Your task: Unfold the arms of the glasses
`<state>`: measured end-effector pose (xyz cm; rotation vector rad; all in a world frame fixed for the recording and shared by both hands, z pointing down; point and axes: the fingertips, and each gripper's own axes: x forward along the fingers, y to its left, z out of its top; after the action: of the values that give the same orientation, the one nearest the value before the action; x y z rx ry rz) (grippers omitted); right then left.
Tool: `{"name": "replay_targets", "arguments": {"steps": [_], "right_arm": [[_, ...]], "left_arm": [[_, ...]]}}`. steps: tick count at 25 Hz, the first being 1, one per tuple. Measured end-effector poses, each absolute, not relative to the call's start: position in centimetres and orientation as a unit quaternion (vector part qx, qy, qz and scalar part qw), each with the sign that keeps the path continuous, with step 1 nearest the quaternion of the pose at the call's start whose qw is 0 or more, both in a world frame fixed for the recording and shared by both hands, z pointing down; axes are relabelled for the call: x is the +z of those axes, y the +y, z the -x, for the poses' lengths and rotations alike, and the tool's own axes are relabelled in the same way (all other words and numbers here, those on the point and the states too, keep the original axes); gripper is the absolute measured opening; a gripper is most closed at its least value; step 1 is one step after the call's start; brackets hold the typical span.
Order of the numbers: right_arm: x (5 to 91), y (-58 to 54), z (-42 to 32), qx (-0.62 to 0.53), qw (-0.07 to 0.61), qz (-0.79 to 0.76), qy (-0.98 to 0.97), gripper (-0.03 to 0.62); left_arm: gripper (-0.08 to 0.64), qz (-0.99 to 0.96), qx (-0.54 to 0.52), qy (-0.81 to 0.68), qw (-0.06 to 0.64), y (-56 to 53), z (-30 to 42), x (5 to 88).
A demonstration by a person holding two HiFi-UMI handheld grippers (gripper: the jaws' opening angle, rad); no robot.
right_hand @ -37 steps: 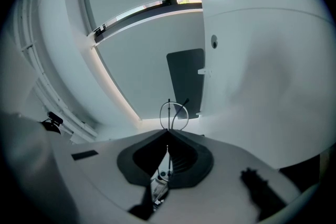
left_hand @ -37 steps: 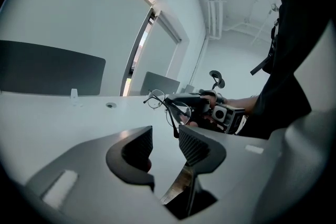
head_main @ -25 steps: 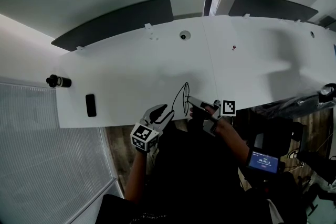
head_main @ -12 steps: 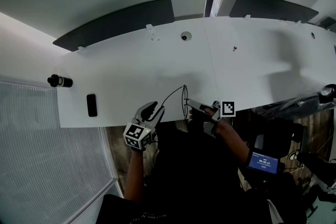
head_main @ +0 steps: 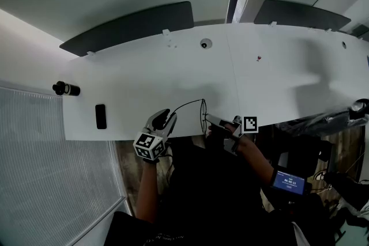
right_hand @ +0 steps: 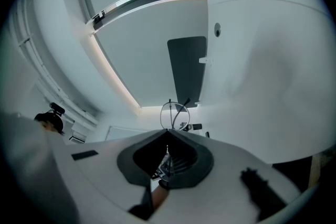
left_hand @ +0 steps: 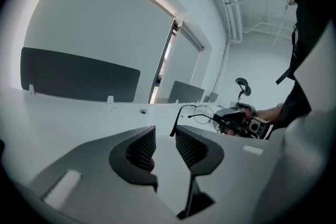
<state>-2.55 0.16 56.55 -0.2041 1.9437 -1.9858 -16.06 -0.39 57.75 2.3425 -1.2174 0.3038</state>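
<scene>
Thin black wire glasses [head_main: 202,115] hang over the white table's [head_main: 144,78] near edge, and my right gripper [head_main: 212,120] is shut on their frame. One arm [head_main: 184,105] stands swung out to the left, its tip right by my left gripper [head_main: 167,118]. In the left gripper view the glasses [left_hand: 185,108] lie just past the left gripper [left_hand: 165,131]; the arm's tip sits at the right finger's [left_hand: 190,145] end. Its jaws have just been closing, but a gap remains and nothing is pressed. The right gripper view shows a lens [right_hand: 173,113] past the shut right gripper [right_hand: 168,132].
A flat black device [head_main: 100,116] and a black cylinder [head_main: 65,89] lie at the table's left end. A small round fitting [head_main: 203,44] sits mid-table. Dark divider panels [head_main: 132,26] line the far edge. A lit screen [head_main: 290,178] is at my lower right.
My left gripper has moved left along the table's near edge and its jaws have narrowed. The glasses' arm has swung out to the left with it. The right gripper has stayed put.
</scene>
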Motion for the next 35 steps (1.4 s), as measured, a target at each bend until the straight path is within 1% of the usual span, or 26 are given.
{"name": "replay_targets", "arguments": {"steps": [5,9,15,20,23,26,28,32,35], "right_arm": [[57.0,0.5,3.0,-0.705,0.161,0.073,0.686,0.011],[56.9,1.2,3.6,-0.703,0.149,0.064,0.692,0.011],[55.7,1.1,4.2,-0.698,0.157,0.044,0.697,0.010],[56.2,1.0,3.9,-0.697,0.156,0.054,0.697,0.011],[56.5,0.9,3.7,-0.699,0.153,0.059,0.696,0.010],[56.9,0.8,3.5,-0.697,0.150,0.065,0.698,0.011],[57.1,0.9,3.3,-0.698,0.148,0.069,0.697,0.011],[57.2,0.8,3.1,-0.700,0.148,0.066,0.696,0.011],[57.1,0.9,3.4,-0.699,0.148,0.061,0.697,0.010]], "left_arm": [[0.107,-0.844,0.104,-0.463,0.250,-1.0,16.9,58.7],[0.106,-0.841,0.105,-0.464,0.256,-0.8,17.4,58.9],[0.106,-0.830,0.093,-0.482,0.265,-1.7,18.9,58.7],[0.106,-0.834,0.101,-0.470,0.270,-1.5,18.4,59.2],[0.106,-0.833,0.109,-0.460,0.287,-0.8,17.7,60.3],[0.106,-0.826,0.098,-0.443,0.335,0.7,16.3,61.7],[0.107,-0.809,0.063,-0.430,0.397,2.0,15.0,62.1],[0.124,-0.771,-0.065,-0.347,0.531,3.7,11.2,59.8],[0.124,-0.738,-0.149,-0.305,0.584,3.0,9.8,57.4]]}}
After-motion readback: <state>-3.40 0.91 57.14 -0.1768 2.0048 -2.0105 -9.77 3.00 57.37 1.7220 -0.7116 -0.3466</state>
